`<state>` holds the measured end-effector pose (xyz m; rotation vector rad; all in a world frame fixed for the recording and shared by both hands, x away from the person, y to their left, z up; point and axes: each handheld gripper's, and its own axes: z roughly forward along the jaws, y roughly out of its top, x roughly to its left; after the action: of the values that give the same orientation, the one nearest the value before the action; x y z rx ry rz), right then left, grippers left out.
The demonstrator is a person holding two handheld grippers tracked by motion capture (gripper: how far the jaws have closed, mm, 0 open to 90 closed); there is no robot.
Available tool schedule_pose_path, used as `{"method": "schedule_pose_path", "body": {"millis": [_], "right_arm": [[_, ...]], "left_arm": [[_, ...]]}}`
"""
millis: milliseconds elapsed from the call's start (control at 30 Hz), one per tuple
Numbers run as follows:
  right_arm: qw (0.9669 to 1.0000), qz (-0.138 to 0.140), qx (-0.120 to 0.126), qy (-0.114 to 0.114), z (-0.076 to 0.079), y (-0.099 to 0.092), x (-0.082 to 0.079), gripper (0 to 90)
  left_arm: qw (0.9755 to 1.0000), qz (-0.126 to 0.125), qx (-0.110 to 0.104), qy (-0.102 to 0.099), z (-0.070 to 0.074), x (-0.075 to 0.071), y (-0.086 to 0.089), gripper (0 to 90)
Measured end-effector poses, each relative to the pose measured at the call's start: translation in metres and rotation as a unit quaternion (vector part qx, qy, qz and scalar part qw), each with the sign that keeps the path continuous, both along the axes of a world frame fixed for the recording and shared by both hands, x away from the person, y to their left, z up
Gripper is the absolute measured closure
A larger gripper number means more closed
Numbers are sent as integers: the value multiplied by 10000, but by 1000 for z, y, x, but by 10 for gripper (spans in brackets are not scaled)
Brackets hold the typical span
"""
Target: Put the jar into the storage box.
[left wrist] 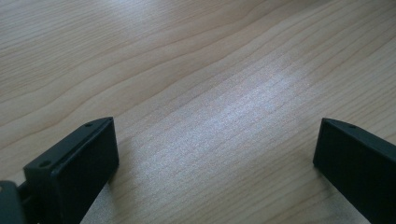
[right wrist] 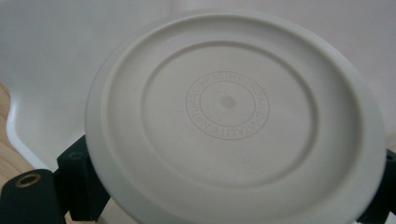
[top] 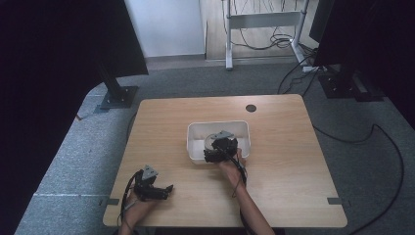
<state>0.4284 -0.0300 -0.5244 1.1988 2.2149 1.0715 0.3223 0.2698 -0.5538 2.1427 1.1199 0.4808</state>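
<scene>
While its two black jaws are pressing on opposite edges of a round white plate, the right gripper is holding that plate over the near rim of a white bin at the middle of the table. Seen along the jaws in the right gripper view, the plate is turning its underside to the camera: smooth matte plastic, a raised ring around a flat centre, and a small circle of embossed lettering in the middle. Behind it, the bin's pale, glossy wall is curving away, with a sliver of wood grain showing at the lower left.

Near the table's front left corner, the left gripper is lying low over the tabletop with its jaws standing wide apart and nothing between them; in the left gripper view, bare wood is showing in the gap, crossed by a soft patch of reflected light.

Both of the person's forearms are coming in from the bottom edge of the high view. The table is a light wood-grain slab with rounded corners and a small round cable hole near its far edge. It is standing on grey carpet, with black cables trailing across the floor, black stands at either side and a white metal frame at the back.
</scene>
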Motion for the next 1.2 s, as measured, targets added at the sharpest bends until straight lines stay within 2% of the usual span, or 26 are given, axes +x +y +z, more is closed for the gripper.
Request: {"method": "schedule_pose_path", "body": {"millis": [233, 467, 700, 1200], "right_arm": [[10000, 32, -9, 30, 0, 0, 0, 67], [9999, 100, -6, -69, 3, 0, -1, 25], [9998, 204, 6, -60, 7, -4, -4, 18], [9996, 251, 25, -90, 10, -16, -12, 21]], "left_arm": [[10000, 0, 0, 0, 0, 0, 0, 0], [10000, 0, -1, 1, 0, 0, 0, 0], [10000, 0, 0, 0, 0, 0, 0, 0], [10000, 1, -2, 1, 0, 0, 0, 0]]}}
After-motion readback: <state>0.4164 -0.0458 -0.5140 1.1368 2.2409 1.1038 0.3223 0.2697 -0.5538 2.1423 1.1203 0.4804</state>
